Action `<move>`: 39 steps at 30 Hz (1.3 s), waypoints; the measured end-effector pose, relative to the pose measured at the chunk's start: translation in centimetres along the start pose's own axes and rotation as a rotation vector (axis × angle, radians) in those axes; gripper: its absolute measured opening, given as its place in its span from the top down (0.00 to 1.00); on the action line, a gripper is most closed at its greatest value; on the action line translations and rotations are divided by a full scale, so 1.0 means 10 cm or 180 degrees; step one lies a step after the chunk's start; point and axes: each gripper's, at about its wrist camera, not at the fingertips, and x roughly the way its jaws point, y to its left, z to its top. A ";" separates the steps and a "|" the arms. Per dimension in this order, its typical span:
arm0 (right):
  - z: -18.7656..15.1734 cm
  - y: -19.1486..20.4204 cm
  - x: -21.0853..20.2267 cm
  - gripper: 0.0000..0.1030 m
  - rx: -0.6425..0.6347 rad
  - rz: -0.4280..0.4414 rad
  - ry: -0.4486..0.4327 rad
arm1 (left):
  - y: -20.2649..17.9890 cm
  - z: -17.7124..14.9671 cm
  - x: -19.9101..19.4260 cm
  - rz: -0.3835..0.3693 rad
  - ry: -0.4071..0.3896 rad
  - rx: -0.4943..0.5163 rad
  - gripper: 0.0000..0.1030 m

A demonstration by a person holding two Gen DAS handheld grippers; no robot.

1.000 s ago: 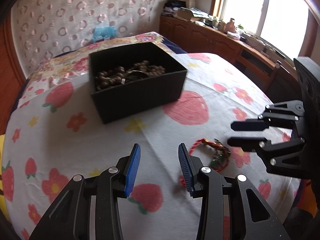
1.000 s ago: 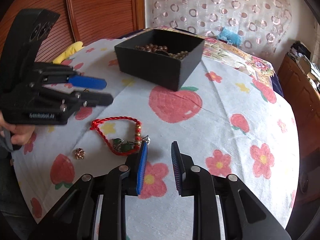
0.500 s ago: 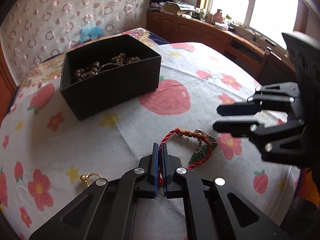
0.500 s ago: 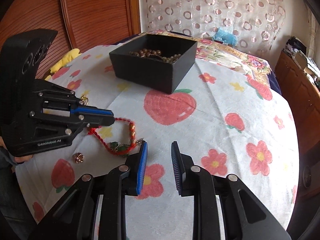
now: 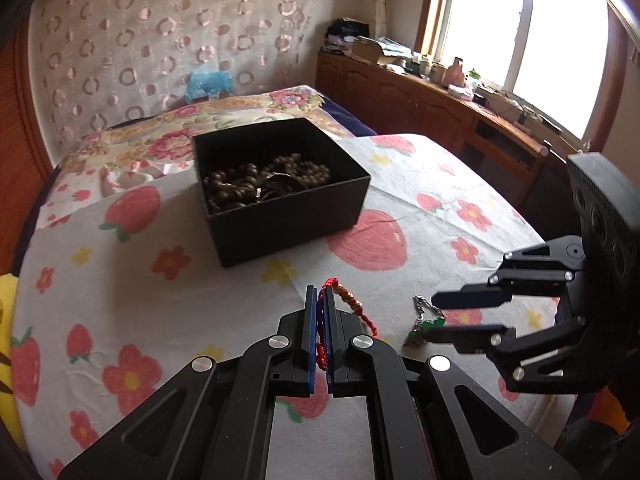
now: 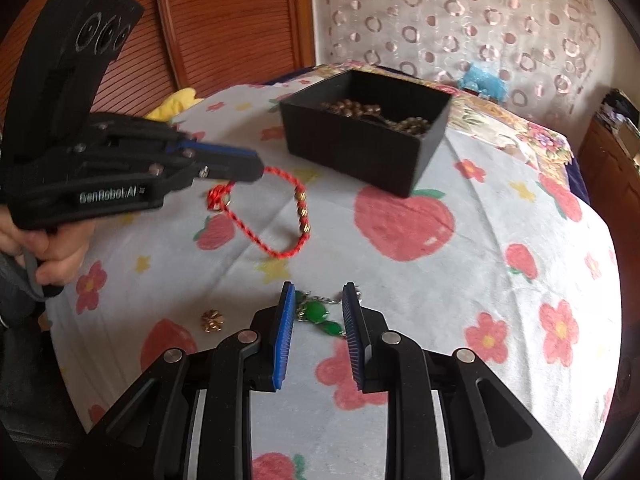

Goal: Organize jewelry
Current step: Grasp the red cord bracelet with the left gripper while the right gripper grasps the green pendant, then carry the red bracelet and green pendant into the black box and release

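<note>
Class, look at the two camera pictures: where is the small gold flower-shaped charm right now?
In the right wrist view, the gold charm lies on the strawberry-print cloth, lower left, just left of the right gripper and the green pendant.

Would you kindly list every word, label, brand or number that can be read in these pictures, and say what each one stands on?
"GenRobotAI": white letters on the black side of the left gripper, seen in the right wrist view; slightly blurred, so the spelling is my best reading.
A small white mark just after that word is too small to read.
Nothing legible shows on the black box, the strawberry tablecloth, or the clutter on the wooden sideboard.
</note>
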 end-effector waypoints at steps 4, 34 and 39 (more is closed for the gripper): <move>-0.02 0.07 0.05 0.74 -0.0078 -0.0018 0.0055 | 0.03 -0.02 -0.03 0.0018 -0.0011 -0.0034 0.98; 0.47 -0.13 -0.18 0.85 -0.0162 -0.0215 -0.0385 | 0.20 0.15 -0.22 0.0157 -0.0246 -0.0116 0.98; 0.78 -0.26 -0.30 0.85 -0.0172 -0.0311 -0.0619 | 0.29 0.33 -0.27 0.0229 -0.0346 -0.0127 0.98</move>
